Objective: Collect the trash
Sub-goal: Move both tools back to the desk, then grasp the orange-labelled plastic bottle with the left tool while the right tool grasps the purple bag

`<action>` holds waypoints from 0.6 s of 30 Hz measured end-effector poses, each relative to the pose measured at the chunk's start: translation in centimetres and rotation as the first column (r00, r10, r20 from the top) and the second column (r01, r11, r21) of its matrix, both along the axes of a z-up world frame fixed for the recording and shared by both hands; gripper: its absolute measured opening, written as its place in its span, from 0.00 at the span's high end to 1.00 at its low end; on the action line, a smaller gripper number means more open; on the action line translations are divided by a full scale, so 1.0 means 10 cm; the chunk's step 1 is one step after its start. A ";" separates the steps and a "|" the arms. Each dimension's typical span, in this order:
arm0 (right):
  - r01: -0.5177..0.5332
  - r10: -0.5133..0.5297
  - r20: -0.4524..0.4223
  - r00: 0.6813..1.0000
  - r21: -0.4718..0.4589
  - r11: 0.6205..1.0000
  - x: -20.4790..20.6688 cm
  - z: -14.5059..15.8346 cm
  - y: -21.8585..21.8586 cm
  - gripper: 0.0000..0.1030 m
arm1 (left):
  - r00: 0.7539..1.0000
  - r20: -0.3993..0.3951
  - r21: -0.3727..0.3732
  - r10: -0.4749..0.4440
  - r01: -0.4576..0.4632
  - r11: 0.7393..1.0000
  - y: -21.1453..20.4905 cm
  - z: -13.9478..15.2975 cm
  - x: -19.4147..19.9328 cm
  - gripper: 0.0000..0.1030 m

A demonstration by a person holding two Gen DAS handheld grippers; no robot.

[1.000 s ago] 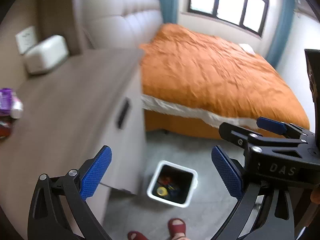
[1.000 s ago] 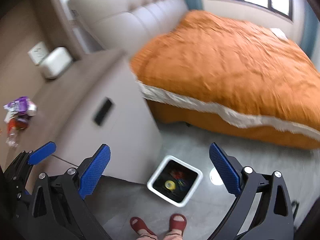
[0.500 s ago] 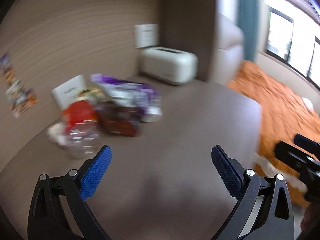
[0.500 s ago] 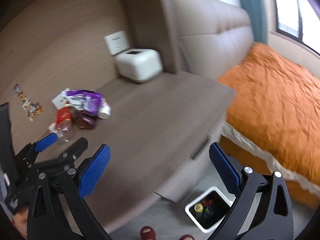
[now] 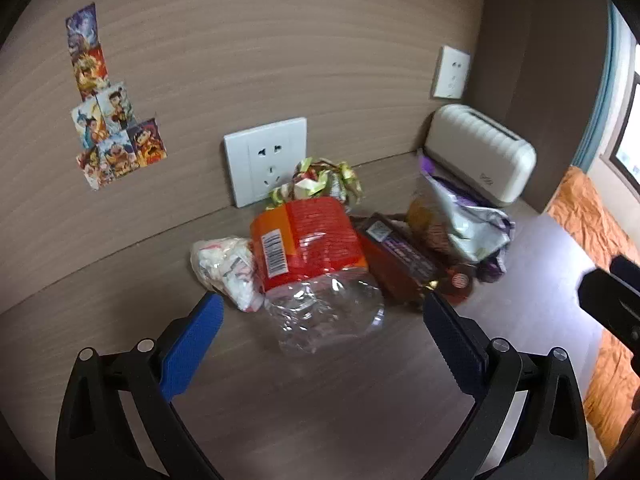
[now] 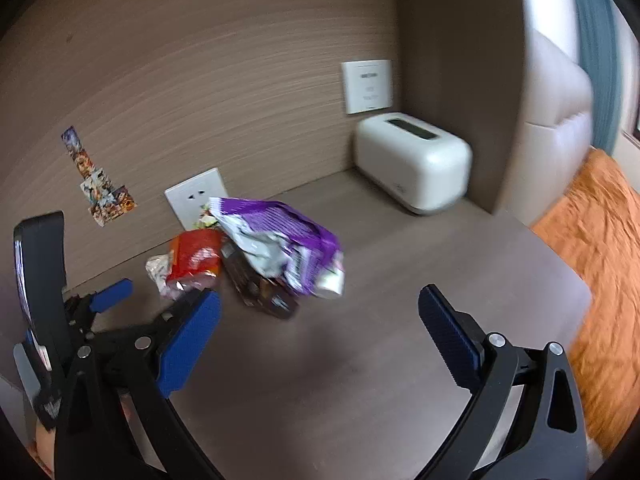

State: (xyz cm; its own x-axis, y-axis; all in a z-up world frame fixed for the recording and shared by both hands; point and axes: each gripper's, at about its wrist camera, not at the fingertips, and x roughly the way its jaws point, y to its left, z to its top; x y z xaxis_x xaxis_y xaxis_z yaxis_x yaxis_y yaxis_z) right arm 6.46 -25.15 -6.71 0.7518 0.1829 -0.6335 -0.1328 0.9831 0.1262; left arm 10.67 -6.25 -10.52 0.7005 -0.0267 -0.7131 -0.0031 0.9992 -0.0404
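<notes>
Looking through the left wrist view, I find my left gripper (image 5: 320, 320) spread wide and empty, its blue pads flanking a crushed clear plastic bottle with an orange label (image 5: 312, 264). Beside it lie a crumpled white wrapper (image 5: 226, 266), a dark red snack packet (image 5: 400, 264) and a purple-and-silver foil bag (image 5: 468, 220) on the brown wooden tabletop (image 5: 320, 408). No bin shows.

In the right wrist view, my right gripper (image 6: 320, 332) is likewise parted, holding nothing, near the pile. My judgement: collection from this pile is not yet begun.
</notes>
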 end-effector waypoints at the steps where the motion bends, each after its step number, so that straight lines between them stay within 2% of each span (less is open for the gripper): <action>1: -0.008 0.008 -0.003 1.000 -0.011 1.000 0.08 -0.01 0.06 0.04 | 1.000 -0.008 -0.002 -0.003 0.003 1.000 0.00 -0.03 0.04 0.05; 5: -0.049 0.048 -0.034 0.998 -0.040 0.998 0.37 -0.11 0.24 0.04 | 0.999 -0.033 0.009 0.006 -0.006 1.000 0.01 -0.13 0.15 0.05; 9: -0.083 0.078 -0.065 0.995 -0.070 0.994 0.65 -0.23 0.40 0.04 | 0.997 -0.070 -0.011 0.023 -0.024 1.000 0.02 -0.22 0.25 0.05; 12: -0.057 0.046 -0.092 0.995 -0.114 0.992 0.84 -0.35 0.44 0.04 | 0.995 -0.097 -0.010 0.024 -0.025 1.000 0.03 -0.31 0.34 0.05; 15: -0.035 0.025 -0.137 0.990 -0.067 0.997 1.00 -0.46 0.38 0.05 | 0.995 -0.100 -0.023 0.028 -0.030 0.999 0.04 -0.35 0.38 0.05; 16: -0.029 0.022 -0.147 0.989 -0.046 0.999 1.03 -0.49 0.35 0.07 | 0.995 -0.095 -0.027 0.028 -0.030 0.999 0.04 -0.35 0.38 0.05; 17: -0.028 0.023 -0.155 0.988 -0.027 0.999 1.05 -0.51 0.33 0.14 | 0.996 -0.088 -0.033 0.026 -0.029 0.999 0.04 -0.35 0.39 0.08; 18: -0.031 0.029 -0.163 0.986 -0.013 0.999 1.06 -0.53 0.31 0.19 | 0.996 -0.083 -0.033 0.027 -0.030 0.999 0.04 -0.35 0.39 0.18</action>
